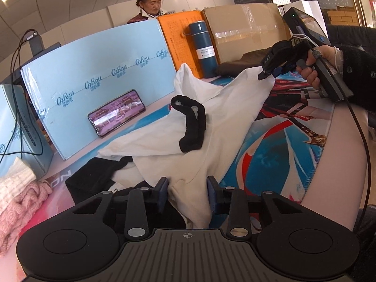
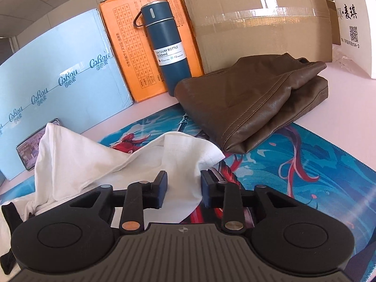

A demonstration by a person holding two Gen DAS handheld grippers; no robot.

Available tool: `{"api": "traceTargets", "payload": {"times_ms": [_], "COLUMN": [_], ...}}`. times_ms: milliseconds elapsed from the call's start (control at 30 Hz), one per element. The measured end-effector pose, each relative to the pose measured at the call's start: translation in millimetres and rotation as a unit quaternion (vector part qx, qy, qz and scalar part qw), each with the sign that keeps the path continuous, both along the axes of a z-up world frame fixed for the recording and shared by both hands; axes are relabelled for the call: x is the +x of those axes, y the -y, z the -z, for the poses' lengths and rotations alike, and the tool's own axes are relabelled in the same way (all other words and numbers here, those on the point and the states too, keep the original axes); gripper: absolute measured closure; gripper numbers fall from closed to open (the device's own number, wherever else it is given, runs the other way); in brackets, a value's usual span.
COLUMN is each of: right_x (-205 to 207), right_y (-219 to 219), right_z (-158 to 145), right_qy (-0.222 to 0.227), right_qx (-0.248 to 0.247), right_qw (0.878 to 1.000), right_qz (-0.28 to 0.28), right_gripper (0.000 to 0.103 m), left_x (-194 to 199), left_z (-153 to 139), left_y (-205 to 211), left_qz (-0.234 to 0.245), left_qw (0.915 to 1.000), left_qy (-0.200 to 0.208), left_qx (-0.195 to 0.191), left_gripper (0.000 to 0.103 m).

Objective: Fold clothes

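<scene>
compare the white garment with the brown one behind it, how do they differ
The white garment is spread loose and rumpled over the printed mat, while the brown garment lies folded in a compact stack. The white one looks like soft matte cloth with black trim; the brown one has a leathery sheen with visible stitched seams. Both grippers have cloth of the white one between their fingers; nothing touches the brown one. Both rest on the same table.
</scene>
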State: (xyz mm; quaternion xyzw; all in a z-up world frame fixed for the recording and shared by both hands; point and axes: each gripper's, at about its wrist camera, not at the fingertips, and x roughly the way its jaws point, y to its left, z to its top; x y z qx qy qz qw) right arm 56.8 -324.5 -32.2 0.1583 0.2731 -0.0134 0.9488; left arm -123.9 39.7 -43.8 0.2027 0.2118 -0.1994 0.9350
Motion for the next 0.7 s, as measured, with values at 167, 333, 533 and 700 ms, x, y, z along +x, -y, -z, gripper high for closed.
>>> {"api": "traceTargets", "payload": {"times_ms": [167, 333, 533, 700], "right_x": [-32, -80, -120, -119], "right_y": [6, 12, 17, 28], "right_z": [-13, -28, -30, -34], "right_qy": [0.031, 0.064, 0.076, 0.084], "right_qx": [-0.001, -0.002, -0.042, -0.065], "right_qw": [0.999, 0.998, 0.996, 0.993], "right_qz": [-0.008, -0.012, 0.01, 0.042], "right_gripper": [0.097, 0.098, 0.098, 0.094], "left_x": [-10, -34, -37, -15], "left_z": [-16, -38, -37, -30], "left_y": [-15, -34, -43, -20], "left_qz": [-0.011, -0.045, -0.078, -0.046], "left_qw": [0.9993, 0.9966, 0.995, 0.9965], "left_qy": [0.03, 0.061, 0.056, 0.069], "left_qx": [-0.02, -0.032, -0.028, 0.005], "left_gripper": [0.093, 0.103, 0.095, 0.052]}}
